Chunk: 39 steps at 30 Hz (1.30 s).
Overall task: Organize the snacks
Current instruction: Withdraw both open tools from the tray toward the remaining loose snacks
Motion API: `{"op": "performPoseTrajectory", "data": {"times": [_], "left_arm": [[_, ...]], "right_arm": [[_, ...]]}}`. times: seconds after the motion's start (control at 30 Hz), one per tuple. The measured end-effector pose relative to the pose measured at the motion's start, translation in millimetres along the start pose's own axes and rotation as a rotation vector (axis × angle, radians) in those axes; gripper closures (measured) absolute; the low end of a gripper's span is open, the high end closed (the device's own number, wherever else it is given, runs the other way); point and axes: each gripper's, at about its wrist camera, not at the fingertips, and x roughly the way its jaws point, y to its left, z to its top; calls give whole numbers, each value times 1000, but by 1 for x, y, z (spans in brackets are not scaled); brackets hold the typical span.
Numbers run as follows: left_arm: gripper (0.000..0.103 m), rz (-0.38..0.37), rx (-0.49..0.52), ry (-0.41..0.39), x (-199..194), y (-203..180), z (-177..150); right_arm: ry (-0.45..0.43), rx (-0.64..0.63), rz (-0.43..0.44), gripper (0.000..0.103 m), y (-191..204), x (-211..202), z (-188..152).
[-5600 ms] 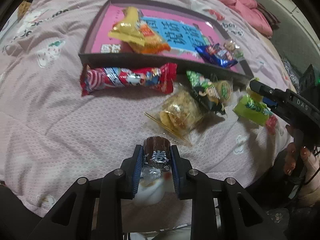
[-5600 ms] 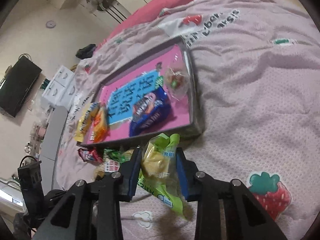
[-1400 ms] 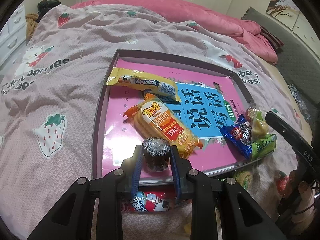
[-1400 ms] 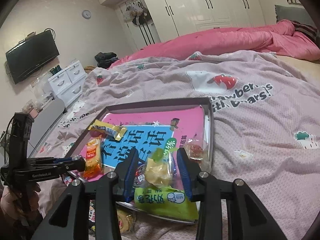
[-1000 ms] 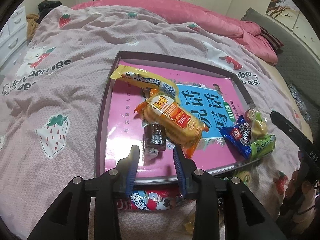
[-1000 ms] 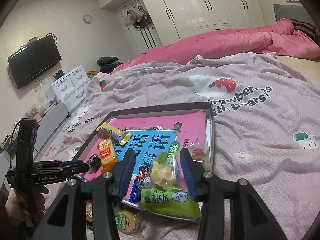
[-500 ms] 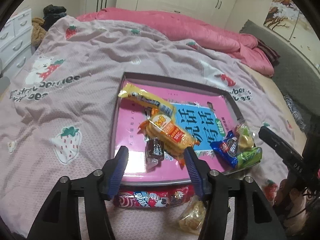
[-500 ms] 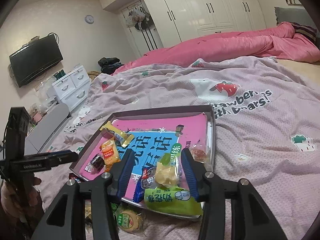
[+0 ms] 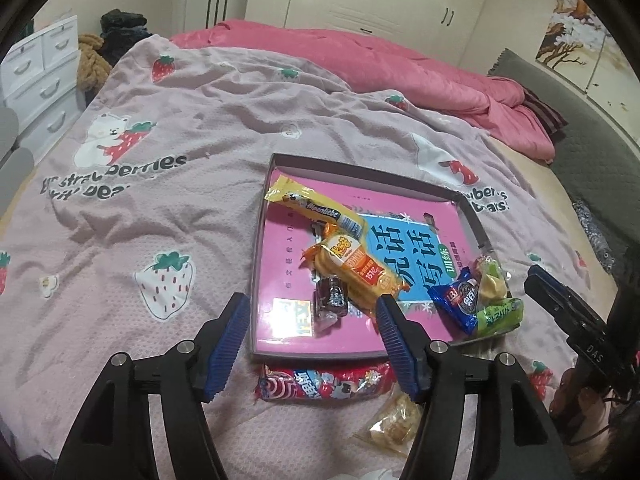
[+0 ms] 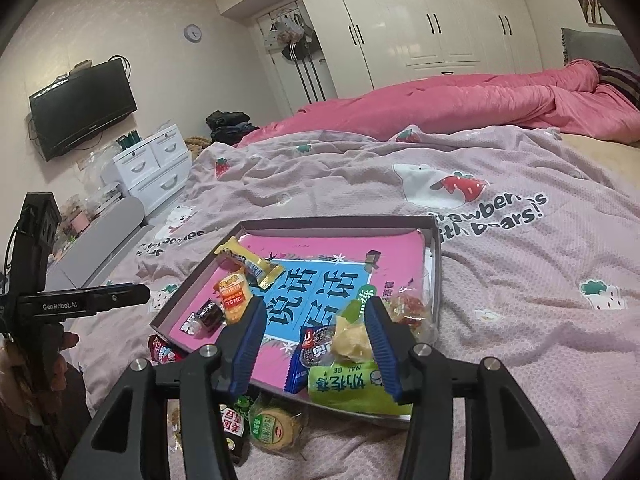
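left gripper [image 9: 312, 344] fingers spread, empty | red wrapper [image 9: 324, 385] just below tray [image 9: 256, 280] front wall, lengthwise across my fingers | right gripper [image 10: 316, 344] spread too, farther off

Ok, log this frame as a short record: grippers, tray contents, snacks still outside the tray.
left gripper: open, empty
right gripper: open, empty
tray: on the bedspread
in tray: yellow candy stick, orange cracker pack, dark wrapped candy, blue cookie pack
on tray's near right edge: green pack
outside tray: red pack, clear cracker bag, round green-label cake
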Motion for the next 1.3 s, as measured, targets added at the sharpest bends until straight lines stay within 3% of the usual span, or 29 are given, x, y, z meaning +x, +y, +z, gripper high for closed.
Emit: {"op": "performPoseTrajectory", "data": {"times": [0.23, 0.87, 1.3], "left_arm": [[28, 8, 30, -17, -11, -8, -4], [27, 10, 58, -17, -36, -10, -15], [26, -4, 65, 40, -34, -1, -34]], "right_arm": [[-6, 2, 1, 47, 5, -9, -2], [-5, 56, -48, 39, 18, -43, -14], [23, 118, -88, 38, 19, -58, -29]]}}
